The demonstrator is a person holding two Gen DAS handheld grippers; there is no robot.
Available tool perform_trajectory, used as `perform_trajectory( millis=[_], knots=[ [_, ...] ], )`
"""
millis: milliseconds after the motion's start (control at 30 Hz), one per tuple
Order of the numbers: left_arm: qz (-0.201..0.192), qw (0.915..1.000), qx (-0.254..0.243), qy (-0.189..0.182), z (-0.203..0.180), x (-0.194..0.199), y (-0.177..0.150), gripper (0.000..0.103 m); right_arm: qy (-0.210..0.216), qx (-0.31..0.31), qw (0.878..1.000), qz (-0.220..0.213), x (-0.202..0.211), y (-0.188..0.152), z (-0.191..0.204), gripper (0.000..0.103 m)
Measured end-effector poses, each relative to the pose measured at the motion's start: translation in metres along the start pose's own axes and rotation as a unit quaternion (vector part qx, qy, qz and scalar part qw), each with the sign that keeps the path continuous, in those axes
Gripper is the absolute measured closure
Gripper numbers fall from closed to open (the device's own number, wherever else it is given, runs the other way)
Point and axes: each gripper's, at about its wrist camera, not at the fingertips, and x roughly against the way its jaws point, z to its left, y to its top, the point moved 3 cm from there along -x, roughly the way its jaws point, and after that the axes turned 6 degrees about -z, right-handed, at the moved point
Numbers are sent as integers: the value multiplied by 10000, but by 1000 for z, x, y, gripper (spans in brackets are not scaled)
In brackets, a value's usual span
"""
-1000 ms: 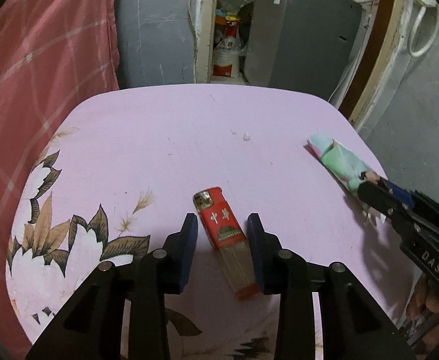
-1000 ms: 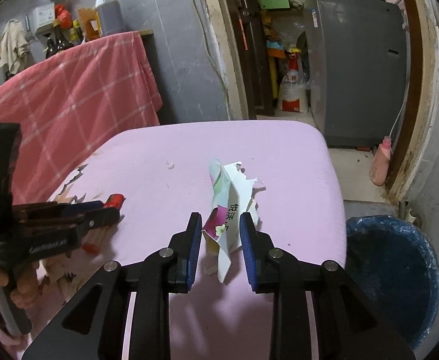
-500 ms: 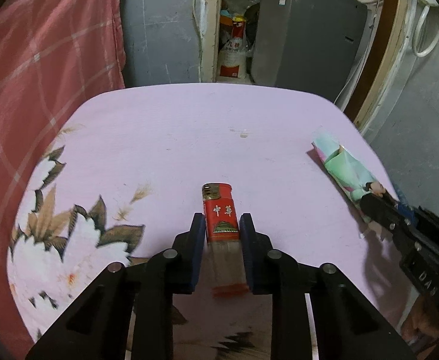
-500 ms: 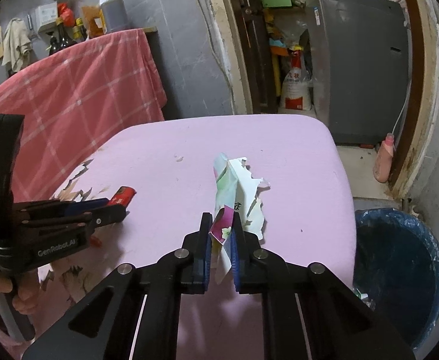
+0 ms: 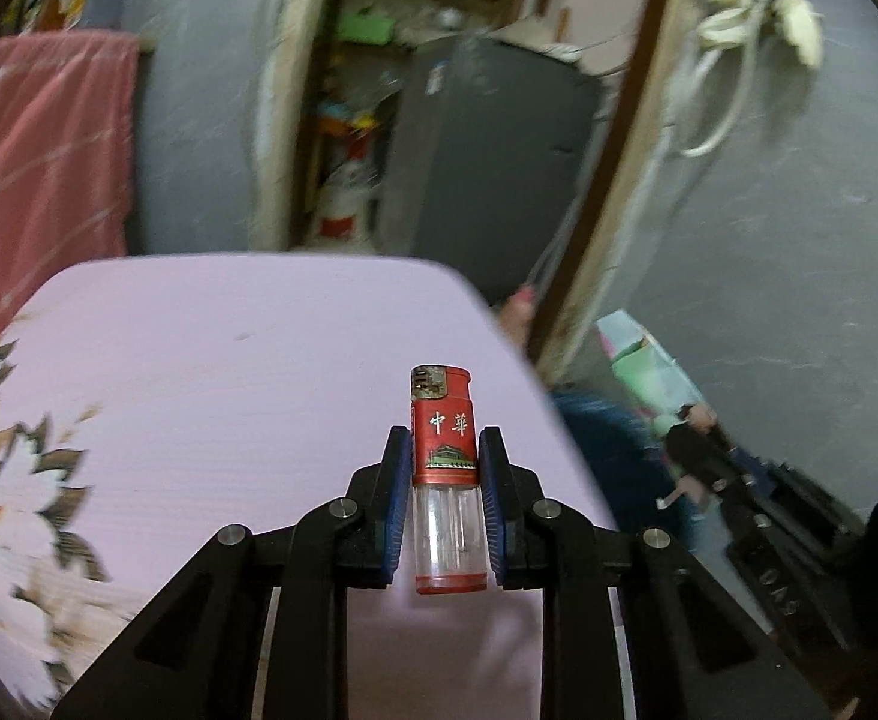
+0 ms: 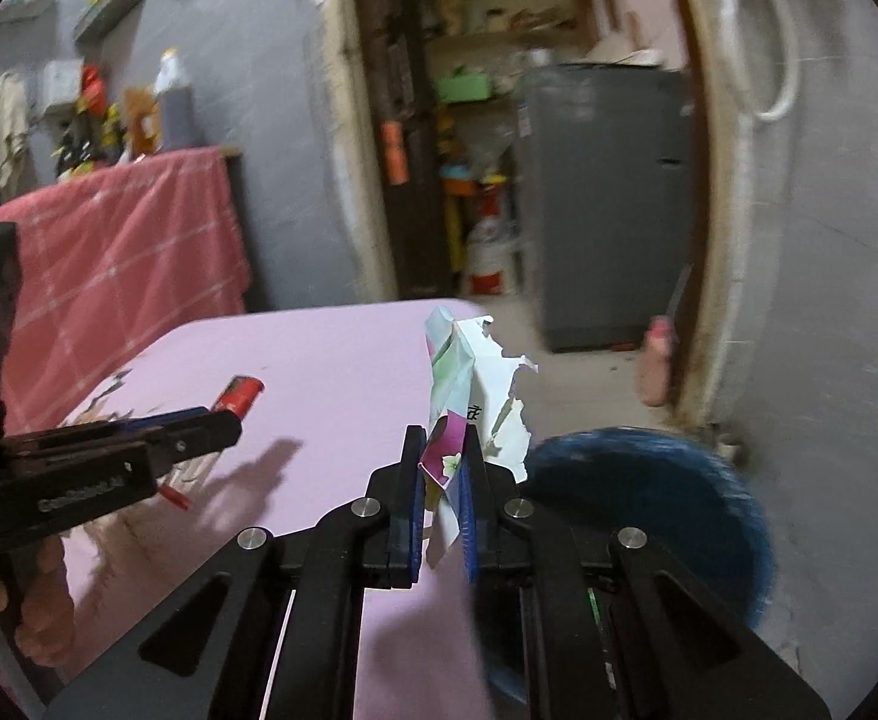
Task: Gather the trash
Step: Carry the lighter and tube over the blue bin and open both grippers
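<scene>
My left gripper (image 5: 444,450) is shut on a red lighter (image 5: 442,438) with a clear lower body and holds it lifted above the pink table (image 5: 229,360). My right gripper (image 6: 444,450) is shut on a torn paper wrapper (image 6: 469,378), white, green and purple, held above the table's right edge. In the right wrist view the left gripper (image 6: 223,420) shows at the left with the lighter's red end (image 6: 241,393). In the left wrist view the wrapper (image 5: 649,360) and right gripper (image 5: 697,426) show at the right.
A blue trash bin (image 6: 655,492) stands on the floor just right of the table, below the wrapper. A pink checked cloth (image 6: 115,252) hangs behind the table. A grey cabinet (image 6: 607,192) and a doorway with clutter lie beyond.
Both grippers closed, the left on the lighter and the right on the wrapper, then lifted them off the table and swung right toward the bin.
</scene>
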Motion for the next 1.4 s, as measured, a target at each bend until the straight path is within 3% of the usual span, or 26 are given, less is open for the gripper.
perform_trajectory(
  millis=[133, 267, 533, 833, 1200, 1400],
  knots=[
    [-66, 9995, -115, -297, -40, -8, 0, 84, -357, -125, 9992, -159, 18, -2, -31, 95],
    [119, 9985, -185, -503, -75, -27, -4, 84, -631, -298, 9974, -161, 28, -9, -62, 95],
    [438, 9962, -446, -606, -127, -75, -19, 84, -850, -824, 9929, 118, 32, -42, -119, 95],
    [894, 9936, -542, -432, -136, -117, -40, 84, -635, -1237, 9896, 363, 23, -59, -144, 95],
    [1216, 9911, -401, -362, -125, -126, -56, 84, -498, -1284, 9890, 543, 11, -63, -140, 92],
    [1163, 9921, -226, -412, -121, -123, -52, 84, -516, -1350, 9877, 592, 11, -64, -142, 91]
  ],
)
